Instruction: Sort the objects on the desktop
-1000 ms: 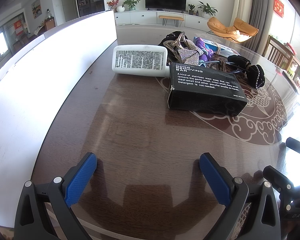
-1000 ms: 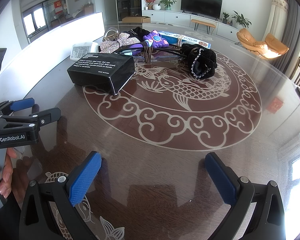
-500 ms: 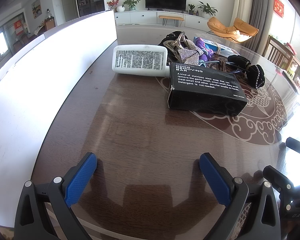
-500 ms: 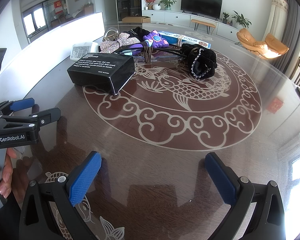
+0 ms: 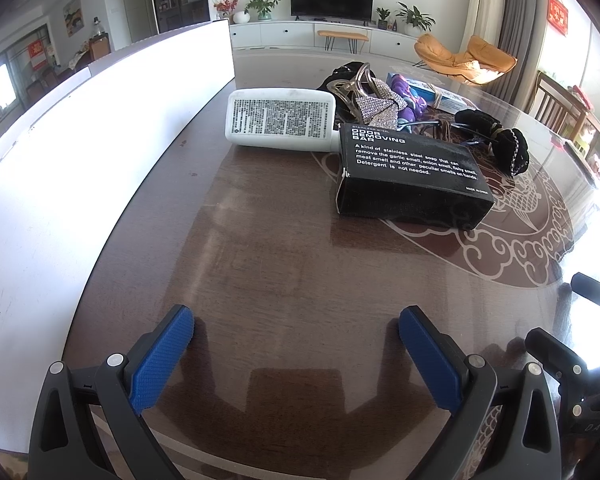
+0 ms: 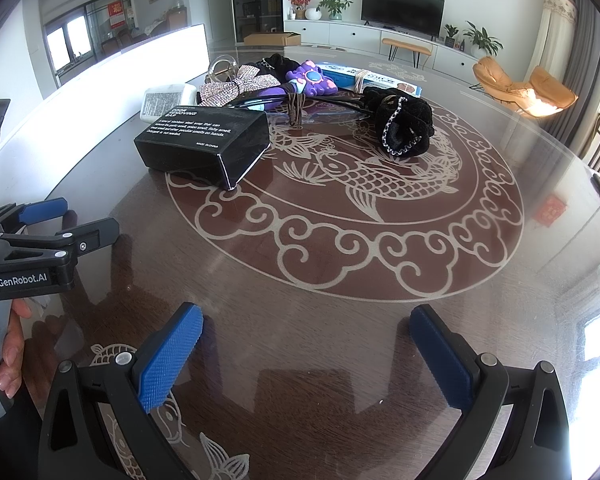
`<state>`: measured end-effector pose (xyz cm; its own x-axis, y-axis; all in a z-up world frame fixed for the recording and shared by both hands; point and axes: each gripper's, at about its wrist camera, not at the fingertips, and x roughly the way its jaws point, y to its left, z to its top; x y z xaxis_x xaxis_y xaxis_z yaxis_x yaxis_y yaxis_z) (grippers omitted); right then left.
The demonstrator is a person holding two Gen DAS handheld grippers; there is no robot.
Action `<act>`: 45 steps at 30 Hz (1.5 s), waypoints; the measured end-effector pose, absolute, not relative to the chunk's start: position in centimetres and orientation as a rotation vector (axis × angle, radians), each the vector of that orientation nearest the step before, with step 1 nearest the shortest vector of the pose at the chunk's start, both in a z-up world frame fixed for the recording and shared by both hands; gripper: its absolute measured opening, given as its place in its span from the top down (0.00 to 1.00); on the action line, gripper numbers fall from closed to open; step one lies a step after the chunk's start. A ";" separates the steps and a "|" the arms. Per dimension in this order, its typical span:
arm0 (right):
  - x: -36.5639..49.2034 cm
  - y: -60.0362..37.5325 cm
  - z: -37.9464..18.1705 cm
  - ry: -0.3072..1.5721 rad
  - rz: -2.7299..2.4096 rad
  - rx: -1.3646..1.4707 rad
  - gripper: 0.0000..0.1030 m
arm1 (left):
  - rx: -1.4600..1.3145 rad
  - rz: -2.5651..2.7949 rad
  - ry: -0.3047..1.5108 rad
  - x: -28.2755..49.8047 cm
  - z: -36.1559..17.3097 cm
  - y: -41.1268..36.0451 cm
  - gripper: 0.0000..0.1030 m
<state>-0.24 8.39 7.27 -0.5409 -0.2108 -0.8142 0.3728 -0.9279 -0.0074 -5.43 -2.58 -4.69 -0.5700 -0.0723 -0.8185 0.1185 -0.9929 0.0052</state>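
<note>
A: What is sitting under everything?

B: A round glass-topped table (image 6: 380, 320) with a carp pattern is carrying it all, and a white board (image 5: 80, 168) is standing along its left edge.

A: And the largest of the loose things?

B: A black box (image 5: 412, 176) printed "odor removing bar" is lying flat, well ahead of the left gripper (image 5: 296, 354) and off to its right. From the right gripper (image 6: 306, 356) it is lying far ahead and to the left (image 6: 204, 140). Touching its far left corner, a white packet (image 5: 280, 120) with dense print is lying flat.

A: What is lying beyond those?

B: A black velvet pouch (image 6: 404, 128) with a sparkly trim is resting on the pattern, well ahead of the right gripper. A blue-and-white carton (image 6: 380, 80) is lying behind it. A sequinned bow (image 6: 236, 88) and a purple toy (image 6: 310, 80) are crowding together just past the box, with a brown hair tie (image 6: 296, 110) lying in front of them.

A: How are the grippers standing?

B: Both are hovering low over bare glass with their blue pads (image 5: 160, 360) spread wide, gripping nothing. A hand (image 6: 8, 360) is holding the left one's handle.
</note>
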 end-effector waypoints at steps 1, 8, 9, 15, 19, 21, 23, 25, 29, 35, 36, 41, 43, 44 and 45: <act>-0.2 8.4 7.3 0.257 -2.485 1.278 0.00 | 1.399 -2.691 0.076 -5.4 -4.7 -2.6 0.00; -2.0 8.1 8.3 0.240 -2.463 1.258 0.00 | 1.395 -2.686 0.081 -5.5 -4.7 -2.6 0.00; -2.8 7.8 8.9 0.247 -2.465 1.231 0.00 | 1.393 -2.684 0.084 -5.6 -4.7 -2.6 0.00; -9.1 2.6 12.0 0.390 -2.300 1.077 0.00 | 1.391 -2.682 0.084 -5.6 -4.6 -2.6 0.00; -10.7 -2.2 11.6 0.671 -2.099 1.016 0.00 | 1.390 -2.681 0.085 -5.6 -4.7 -2.6 0.00; -11.3 -3.9 10.5 0.758 -2.004 1.051 0.00 | 1.389 -2.680 0.085 -5.5 -4.7 -2.6 0.00; -11.6 -5.1 9.5 0.819 -1.942 1.079 0.00 | 1.389 -2.680 0.085 -5.5 -4.7 -2.6 0.00; -11.6 -5.8 8.9 0.862 -1.905 1.081 0.00 | 1.389 -2.680 0.086 -5.5 -4.7 -2.6 0.00; -11.5 -6.2 8.3 0.812 -1.859 1.127 0.00 | 1.389 -2.680 0.086 -5.5 -4.7 -2.6 0.00; -10.5 -6.7 7.6 0.788 -1.893 1.178 0.01 | 1.389 -2.680 0.086 -5.5 -4.7 -2.6 0.00; -10.5 -6.7 7.7 0.778 -1.918 1.184 0.02 | 1.389 -2.680 0.086 -5.5 -4.7 -2.6 0.00; -10.6 -5.8 8.2 0.667 -2.038 1.212 0.23 | 1.389 -2.680 0.086 -5.5 -4.7 -2.6 0.00; -10.2 -5.6 8.4 0.642 -2.078 1.212 0.28 | 1.389 -2.680 0.086 -5.5 -4.7 -2.6 0.00; -10.0 -5.3 8.5 0.628 -2.102 1.212 0.29 | 1.389 -2.680 0.086 -5.5 -4.7 -2.6 0.00; -9.6 -5.0 8.6 0.606 -2.128 1.214 0.31 | 1.389 -2.680 0.086 -5.5 -4.7 -2.6 0.00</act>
